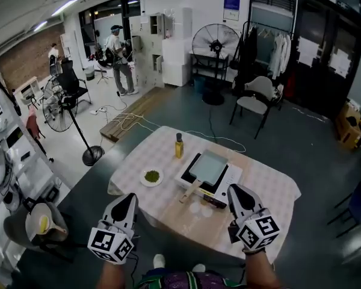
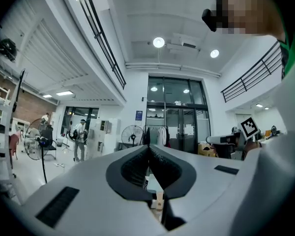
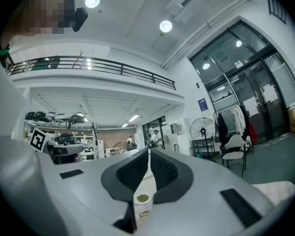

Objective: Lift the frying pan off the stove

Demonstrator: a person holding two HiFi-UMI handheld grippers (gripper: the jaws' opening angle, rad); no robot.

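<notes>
Resting untouched, frying pan (image 1: 208,167) sits on stove (image 1: 233,175).

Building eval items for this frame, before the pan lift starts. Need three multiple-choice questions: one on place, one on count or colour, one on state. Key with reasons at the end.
1. In the head view, where does the small plate sit relative to the stove?
A) to its left
B) to its right
C) on top of it

2. How many bottles stand on the table?
A) none
B) one
C) three

3. What is the state of the frying pan?
A) lifted into the air
B) resting on the stove, untouched
C) lying on the floor

Key:
1 A: the small plate lies left of the stove.
2 B: only one dark-capped bottle stands there, behind the stove's left corner.
3 B: the frying pan sits on the stove; the left claw and right claw are shut, empty and short of it.
</notes>
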